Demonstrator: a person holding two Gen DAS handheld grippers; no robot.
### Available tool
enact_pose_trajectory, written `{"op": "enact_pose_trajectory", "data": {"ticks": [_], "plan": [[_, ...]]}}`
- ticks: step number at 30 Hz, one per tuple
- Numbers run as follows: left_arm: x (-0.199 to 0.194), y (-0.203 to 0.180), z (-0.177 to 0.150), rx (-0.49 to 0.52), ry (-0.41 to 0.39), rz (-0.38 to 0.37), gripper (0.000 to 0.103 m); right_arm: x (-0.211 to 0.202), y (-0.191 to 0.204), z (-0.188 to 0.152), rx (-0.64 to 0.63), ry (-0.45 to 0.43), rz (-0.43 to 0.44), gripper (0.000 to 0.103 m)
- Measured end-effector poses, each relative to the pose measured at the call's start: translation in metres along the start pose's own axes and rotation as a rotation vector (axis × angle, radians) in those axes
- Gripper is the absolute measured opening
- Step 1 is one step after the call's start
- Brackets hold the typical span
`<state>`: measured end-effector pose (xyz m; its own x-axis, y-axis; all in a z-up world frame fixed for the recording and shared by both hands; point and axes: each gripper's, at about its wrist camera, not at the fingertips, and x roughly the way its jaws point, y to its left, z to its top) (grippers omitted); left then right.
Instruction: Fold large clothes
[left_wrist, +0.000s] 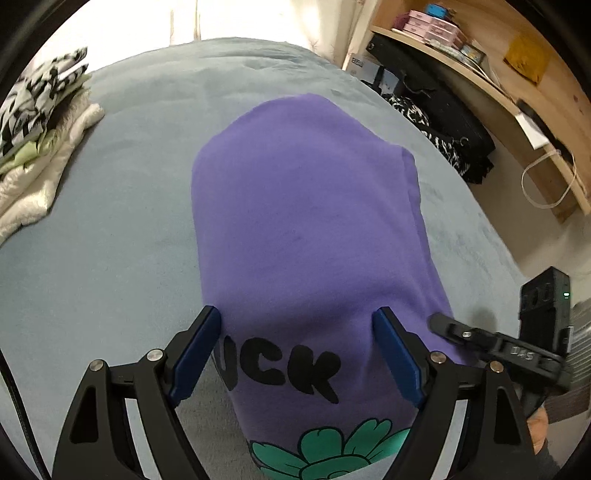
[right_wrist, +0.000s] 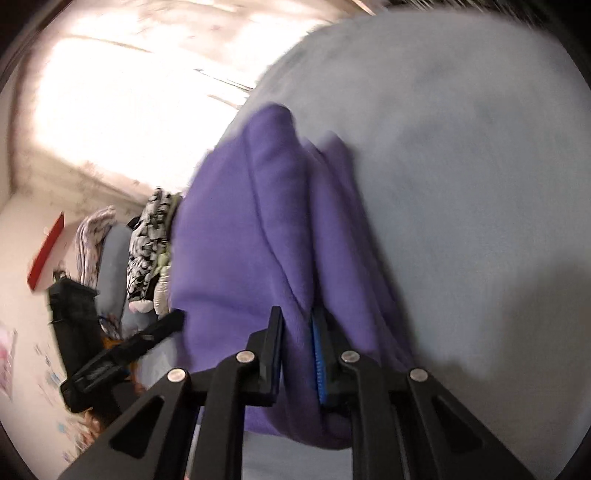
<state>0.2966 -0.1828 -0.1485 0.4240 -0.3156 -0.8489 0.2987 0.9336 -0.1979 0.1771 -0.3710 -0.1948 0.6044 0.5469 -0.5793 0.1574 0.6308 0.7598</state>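
Observation:
A purple sweatshirt with black letters and a green flower print lies folded lengthwise on a grey-blue bed. My left gripper is open, its blue-padded fingers straddling the near part of the sweatshirt without gripping it. My right gripper is shut on a fold of the purple sweatshirt at its right edge, the cloth pinched between the pads. The right gripper also shows in the left wrist view at the sweatshirt's right side.
The grey-blue bed cover spreads all around. A stack of folded clothes sits at the far left of the bed. A wooden shelf with boxes and black bags stand to the right, beyond the bed edge.

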Motion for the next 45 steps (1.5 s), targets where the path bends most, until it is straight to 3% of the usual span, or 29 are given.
{"op": "enact_pose_trajectory", "data": {"ticks": [3, 8, 10, 12, 14, 18, 25, 28, 29, 30, 31, 32, 34, 38, 41, 45], "plan": [[0.001, -0.008, -0.009, 0.041, -0.052, 0.045, 0.084, 0.007, -0.006, -0.006, -0.026, -0.042, -0.013, 0.012], [-0.004, -0.004, -0.008, 0.037, -0.057, 0.031, 0.086, 0.007, 0.016, -0.002, -0.092, 0.005, -0.054, 0.019], [-0.006, 0.003, -0.004, 0.036, -0.043, 0.001, 0.086, 0.008, 0.026, 0.009, -0.093, 0.053, -0.046, 0.027], [-0.008, 0.011, 0.002, 0.023, -0.03, -0.033, 0.086, 0.007, 0.034, 0.021, -0.091, 0.073, -0.019, 0.047], [-0.008, 0.019, 0.009, 0.006, -0.021, -0.054, 0.086, 0.004, 0.043, 0.038, -0.111, 0.056, -0.013, 0.059], [-0.001, 0.042, 0.026, -0.066, 0.004, -0.114, 0.086, 0.012, 0.06, 0.078, -0.148, 0.027, -0.025, 0.065], [0.021, 0.069, 0.058, -0.183, 0.006, -0.18, 0.086, 0.063, 0.061, 0.136, -0.108, 0.084, -0.038, 0.066], [0.039, 0.078, 0.066, -0.217, 0.012, -0.193, 0.087, 0.075, 0.061, 0.141, -0.094, 0.073, 0.011, 0.065], [0.044, 0.079, 0.066, -0.218, 0.004, -0.176, 0.09, 0.078, 0.062, 0.141, -0.11, 0.058, 0.003, 0.061], [0.047, 0.078, 0.067, -0.22, -0.008, -0.157, 0.092, 0.081, 0.066, 0.141, -0.147, 0.048, -0.037, 0.039], [0.05, 0.077, 0.068, -0.222, -0.018, -0.129, 0.097, 0.082, 0.066, 0.141, -0.171, 0.047, -0.067, 0.024], [0.053, 0.075, 0.068, -0.222, -0.017, -0.123, 0.097, 0.083, 0.066, 0.141, -0.178, 0.043, -0.08, 0.016], [0.058, 0.069, 0.072, -0.22, -0.007, -0.112, 0.097, 0.073, 0.066, 0.139, -0.197, -0.003, -0.122, 0.015], [0.058, 0.044, 0.079, -0.122, -0.013, -0.024, 0.099, 0.047, 0.058, 0.128, -0.192, -0.09, -0.173, 0.015], [0.064, 0.035, 0.079, -0.077, -0.009, 0.032, 0.102, 0.057, 0.046, 0.12, -0.179, -0.078, -0.223, 0.015], [0.068, 0.035, 0.077, -0.075, -0.008, 0.04, 0.103, 0.071, 0.034, 0.115, -0.158, -0.094, -0.232, 0.018]]}}
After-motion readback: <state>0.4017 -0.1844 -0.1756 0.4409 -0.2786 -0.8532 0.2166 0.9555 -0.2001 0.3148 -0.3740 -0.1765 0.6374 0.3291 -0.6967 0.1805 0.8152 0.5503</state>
